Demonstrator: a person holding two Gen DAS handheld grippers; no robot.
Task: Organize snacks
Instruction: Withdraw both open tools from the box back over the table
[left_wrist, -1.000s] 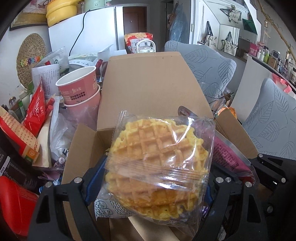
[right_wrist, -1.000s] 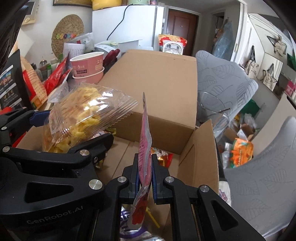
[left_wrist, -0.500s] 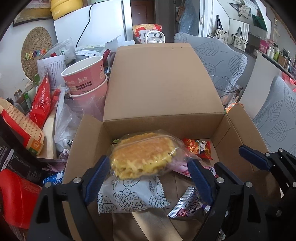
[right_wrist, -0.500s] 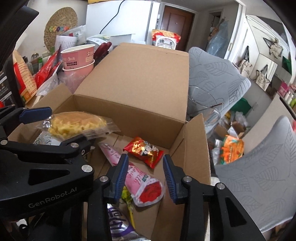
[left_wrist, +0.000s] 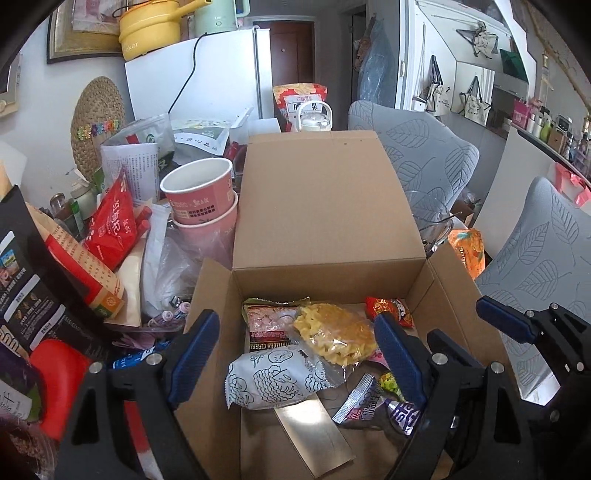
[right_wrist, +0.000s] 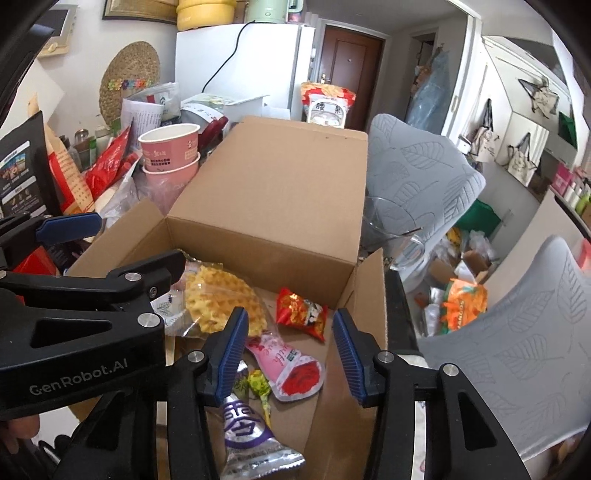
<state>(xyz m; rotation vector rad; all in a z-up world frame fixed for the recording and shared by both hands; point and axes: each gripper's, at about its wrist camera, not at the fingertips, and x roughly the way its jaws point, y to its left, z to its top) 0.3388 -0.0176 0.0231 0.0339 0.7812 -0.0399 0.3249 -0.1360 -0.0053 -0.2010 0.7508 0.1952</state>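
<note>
Cardboard, brown: an open shipping box (left_wrist: 325, 206) with its lid flap standing up at the back is serving as the collecting bin for the snacks.

Outside it, to the left, on the crowded counter: a red foil snack pouch with white lettering (left_wrist: 112, 225) and two stacked pink paper cups (left_wrist: 199, 195) are waiting, not yet packed.

Left claw (left_wrist: 295, 354): hanging over the box's left half, blue pads spread wide, gripping nothing.

Inside the box, left to right: a white wrapper printed with line-drawn sheep (left_wrist: 271, 376); a pink-and-brown cereal packet (left_wrist: 267, 325); a clear-wrapped yellow waffle (left_wrist: 336, 334) lying on top of both; a small red foil sachet (right_wrist: 301, 308) near the back wall; a pink pouch with a red rose print (right_wrist: 291, 365); a purple-and-silver sachet (right_wrist: 245, 432) nearest the front.

Right claw (right_wrist: 290, 356): hovering above the pink pouch, pads parted, empty.

Step in hand, as judged: the drop-off is complete, and both claws are free.

Next move calls for swinging one claw left beyond the box wall, closing on a loose packet such as the red pouch, and avoiding the cups.
</note>
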